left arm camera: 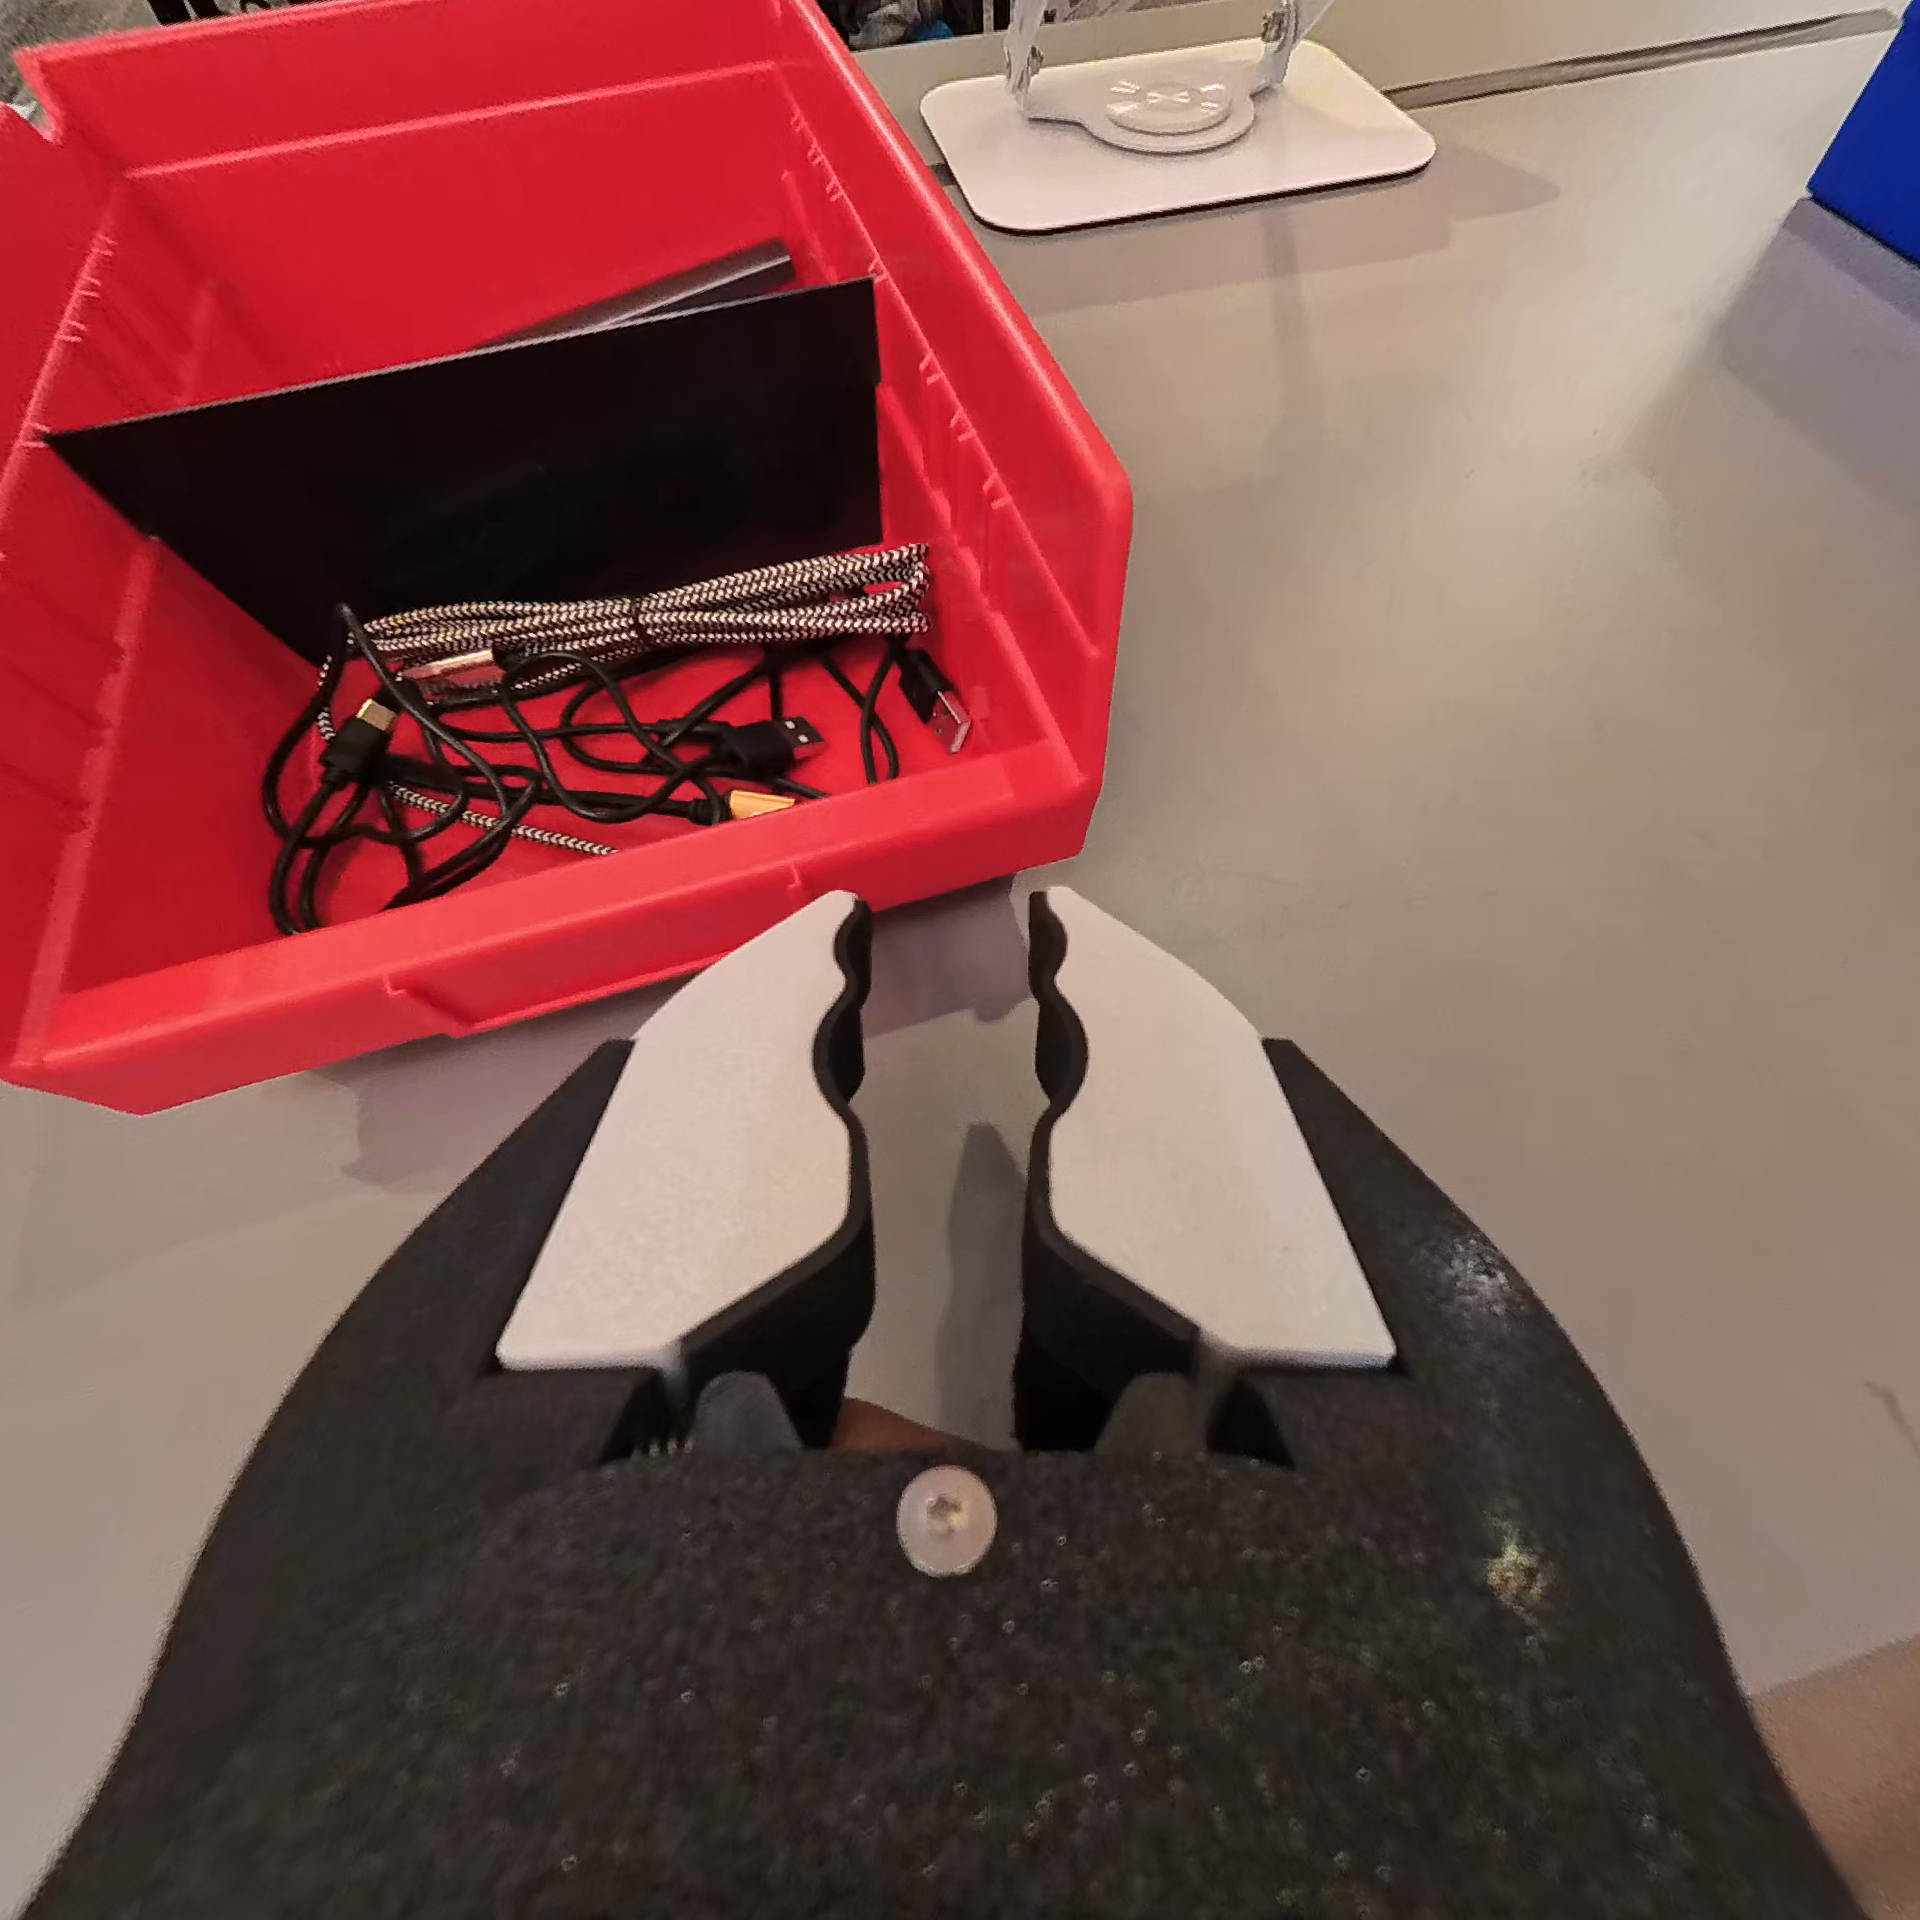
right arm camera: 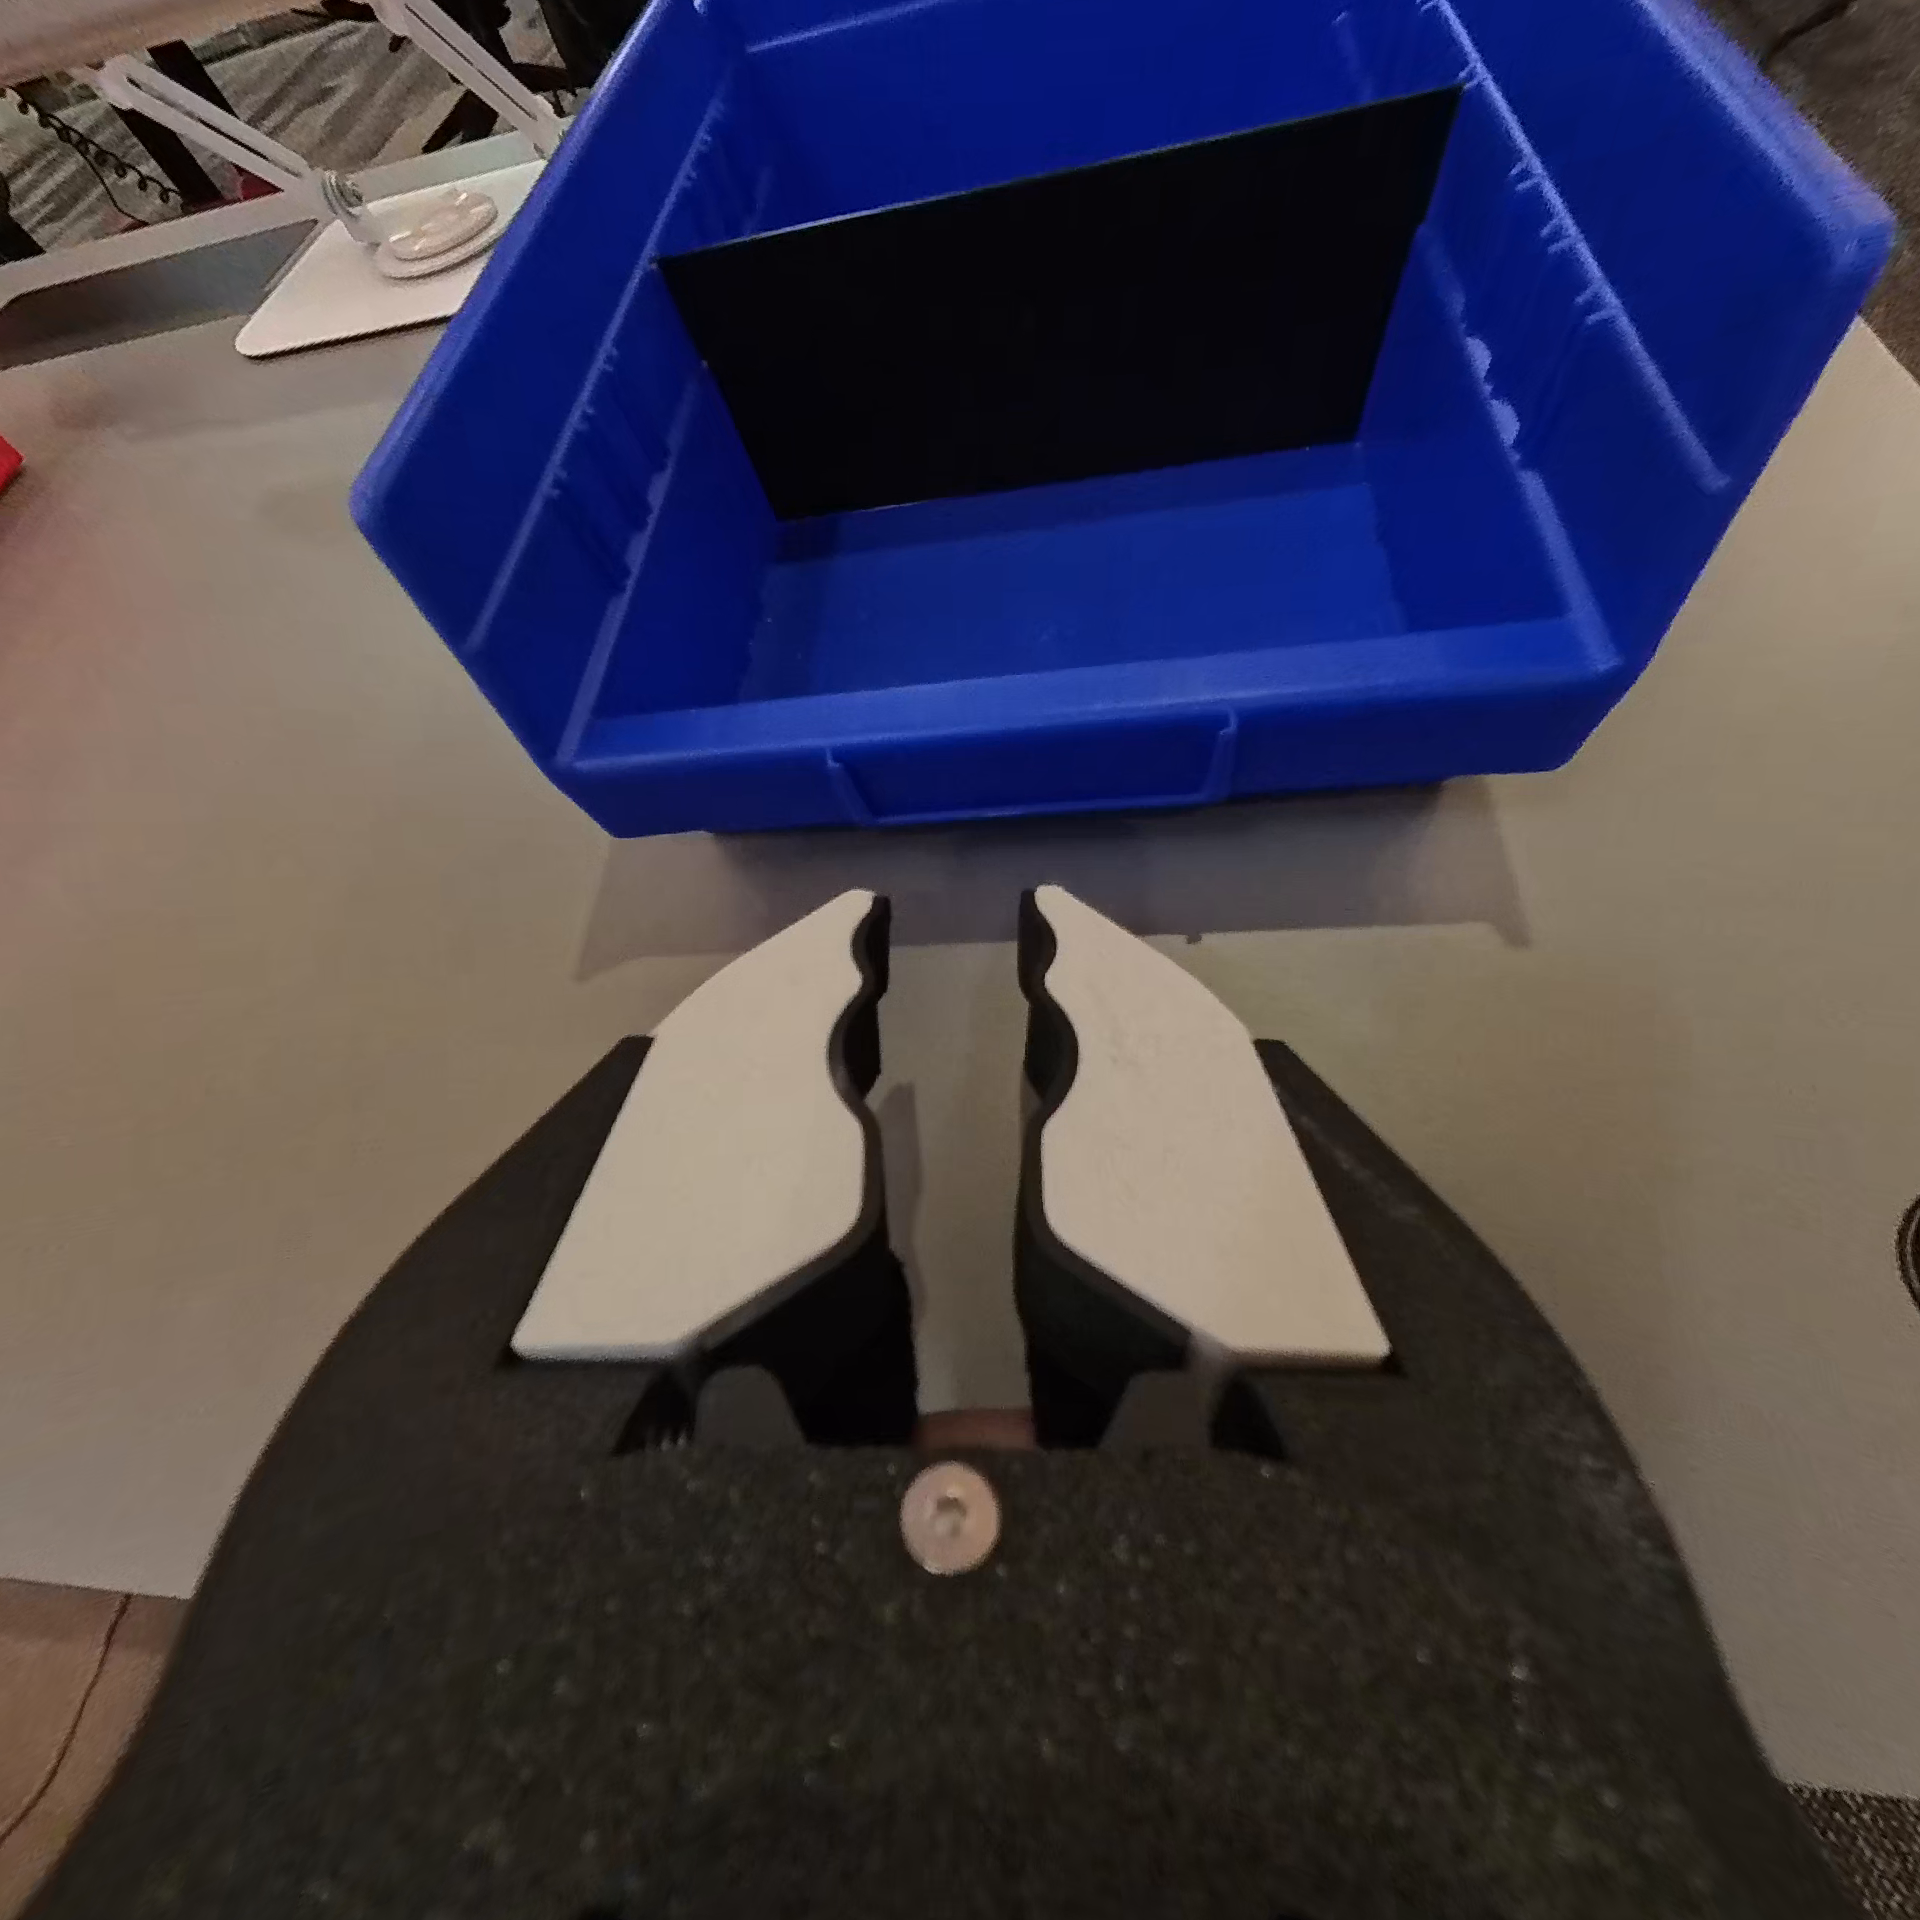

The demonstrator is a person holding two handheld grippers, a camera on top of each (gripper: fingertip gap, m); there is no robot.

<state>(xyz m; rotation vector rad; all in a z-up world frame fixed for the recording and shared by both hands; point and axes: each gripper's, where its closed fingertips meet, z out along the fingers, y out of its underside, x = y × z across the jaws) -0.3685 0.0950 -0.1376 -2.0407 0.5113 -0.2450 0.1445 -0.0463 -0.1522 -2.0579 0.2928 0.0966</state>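
Red plastic bin (left arm camera: 582, 966) holds a limp, light tangle of cables (left arm camera: 582, 727) before its black divider (left arm camera: 499, 468), best pinched at the braided bundle, while left gripper (left arm camera: 948, 914) and right gripper (right arm camera: 954, 909), facing a blue bin (right arm camera: 1039, 769), hover slightly parted, empty

A grey bench (left arm camera: 1455, 727) carries a red bin (left arm camera: 727, 935) at the left of the left wrist view, a white stand base (left arm camera: 1174, 156) at its top, and a blue bin (right arm camera: 1039, 769) in the upper middle of the right wrist view.
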